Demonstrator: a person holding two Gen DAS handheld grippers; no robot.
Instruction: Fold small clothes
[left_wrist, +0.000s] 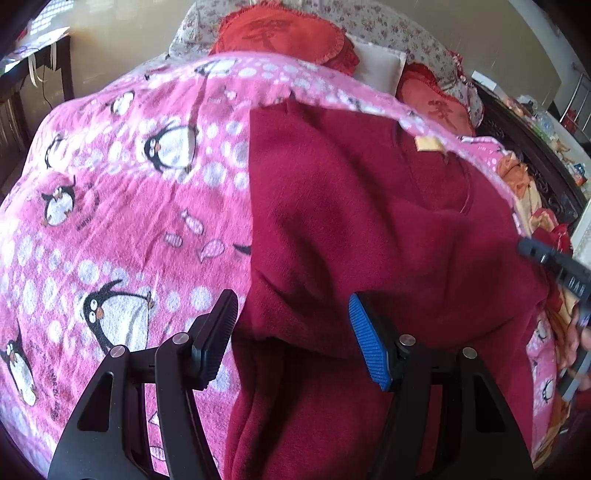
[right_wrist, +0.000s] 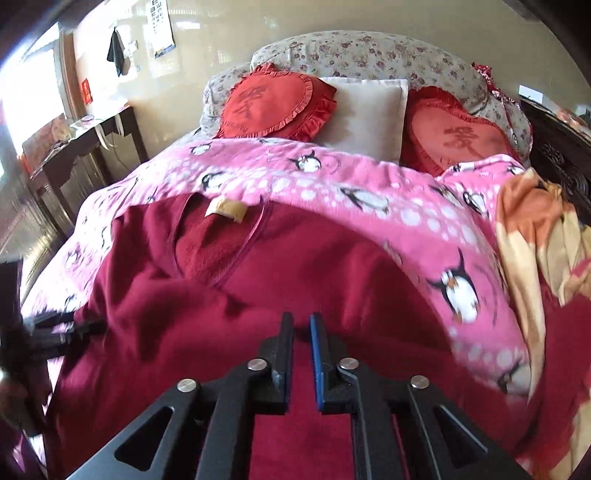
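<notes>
Dark-red fleece sweater (left_wrist: 369, 221) lies on pink penguin blanket (left_wrist: 129, 203); left gripper (left_wrist: 291, 325) released over its edge, right gripper (right_wrist: 302, 325) nearly clenched, empty; orange-yellow cloth (right_wrist: 535, 221) bunched alongside.

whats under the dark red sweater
The dark red sweater lies on the pink penguin blanket, which shows all around it. Whatever is beneath its middle is covered.
</notes>
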